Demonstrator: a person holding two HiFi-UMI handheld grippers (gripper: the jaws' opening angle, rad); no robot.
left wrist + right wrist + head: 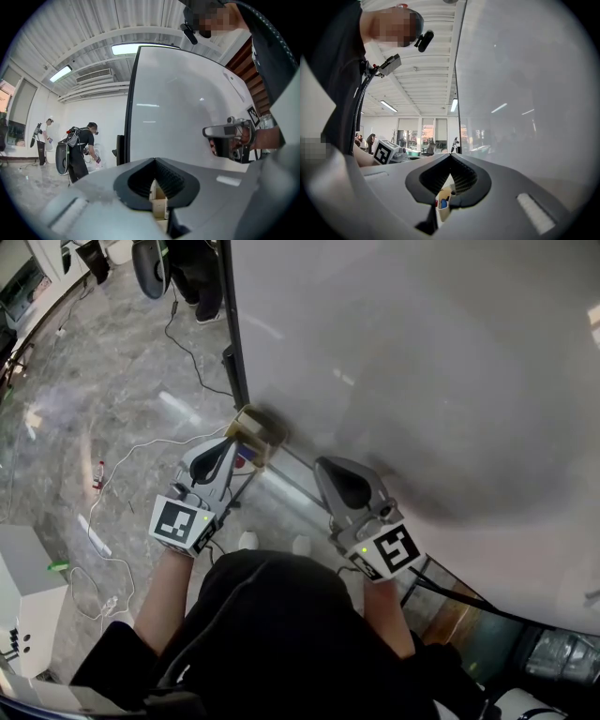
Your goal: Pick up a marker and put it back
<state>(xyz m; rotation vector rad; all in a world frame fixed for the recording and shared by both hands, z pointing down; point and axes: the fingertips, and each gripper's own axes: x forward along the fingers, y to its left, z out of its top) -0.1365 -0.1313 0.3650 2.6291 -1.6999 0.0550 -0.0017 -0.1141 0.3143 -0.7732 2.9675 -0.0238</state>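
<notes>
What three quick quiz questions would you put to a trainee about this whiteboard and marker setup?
1. True or false: the right gripper is nearer the marker box than the left gripper is.
2. Where does the marker box sit? A: at the lower corner of the whiteboard. B: on a chair. C: on a shelf.
3. Fill in: the jaws of both grippers are ____.
Key: 1 false; 2 A; 3 shut.
</notes>
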